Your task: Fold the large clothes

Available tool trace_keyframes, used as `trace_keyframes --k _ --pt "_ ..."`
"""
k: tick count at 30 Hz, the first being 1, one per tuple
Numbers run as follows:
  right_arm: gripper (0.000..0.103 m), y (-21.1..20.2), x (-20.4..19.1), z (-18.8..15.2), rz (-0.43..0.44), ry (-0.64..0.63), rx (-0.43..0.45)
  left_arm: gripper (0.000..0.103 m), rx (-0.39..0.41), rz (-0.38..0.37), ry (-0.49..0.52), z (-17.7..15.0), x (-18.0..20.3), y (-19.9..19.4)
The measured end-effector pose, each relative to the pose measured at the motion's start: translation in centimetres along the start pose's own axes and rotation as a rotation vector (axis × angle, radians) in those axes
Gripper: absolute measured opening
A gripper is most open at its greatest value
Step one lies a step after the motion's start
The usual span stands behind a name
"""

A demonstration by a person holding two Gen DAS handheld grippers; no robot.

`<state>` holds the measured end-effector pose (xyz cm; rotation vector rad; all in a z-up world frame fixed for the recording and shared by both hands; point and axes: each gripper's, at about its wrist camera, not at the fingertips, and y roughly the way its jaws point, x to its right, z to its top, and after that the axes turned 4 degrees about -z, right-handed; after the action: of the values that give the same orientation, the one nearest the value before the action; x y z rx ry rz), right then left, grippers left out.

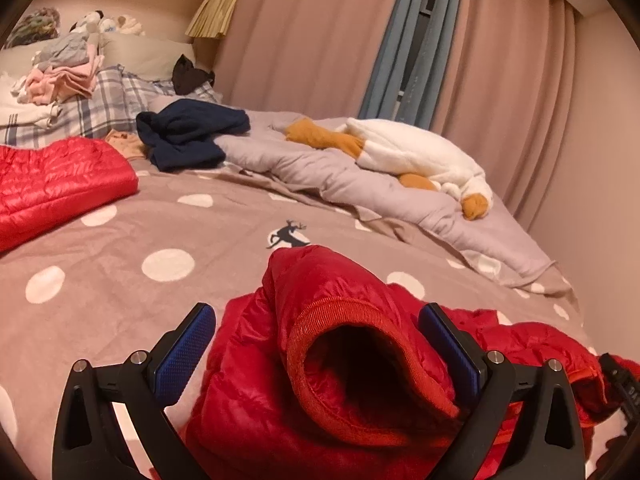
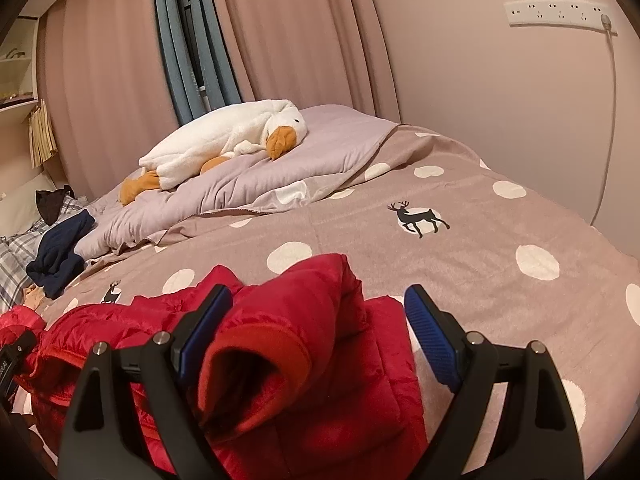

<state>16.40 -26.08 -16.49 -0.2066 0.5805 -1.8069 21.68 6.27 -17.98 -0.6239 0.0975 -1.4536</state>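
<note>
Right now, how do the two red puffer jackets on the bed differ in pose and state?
The near red jacket lies rumpled at the bed's front edge, a cuffed sleeve standing up between the open fingers of the left gripper; the far red jacket lies flat, folded, away from both grippers. The near one is partly hidden; the far one runs off frame. Both are red and quilted.
</note>
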Motion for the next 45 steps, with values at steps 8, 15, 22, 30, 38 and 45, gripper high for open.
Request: trace_keyframes --k 8,15,22,30,38,45 --pt "0.088 -0.2 0.0 -0.1 0.010 0.006 0.006 0.102 -0.040 -0.022 -0.043 0.1 -0.5 0.6" --pt "0.091 -0.1 0.1 -0.2 0.016 0.008 0.000 0.102 -0.039 -0.036 -0.072 0.2 -0.8 0.5" --pt "0.094 -0.1 0.2 -0.2 0.016 0.009 0.007 0.102 -0.027 -0.020 -0.061 0.1 -0.5 0.2" --pt "0.098 -1.0 0.7 0.1 0.037 0.017 0.068 0.102 0.019 0.008 -0.032 0.4 -0.2 -0.5" --pt "0.102 -1.3 1.0 0.4 0.036 0.028 0.082 0.102 0.067 0.003 -0.041 0.7 -0.6 -1.2" --pt "0.102 -2.0 1.2 0.5 0.061 0.032 0.122 0.102 0.076 0.014 -0.047 1.1 -0.9 -1.7"
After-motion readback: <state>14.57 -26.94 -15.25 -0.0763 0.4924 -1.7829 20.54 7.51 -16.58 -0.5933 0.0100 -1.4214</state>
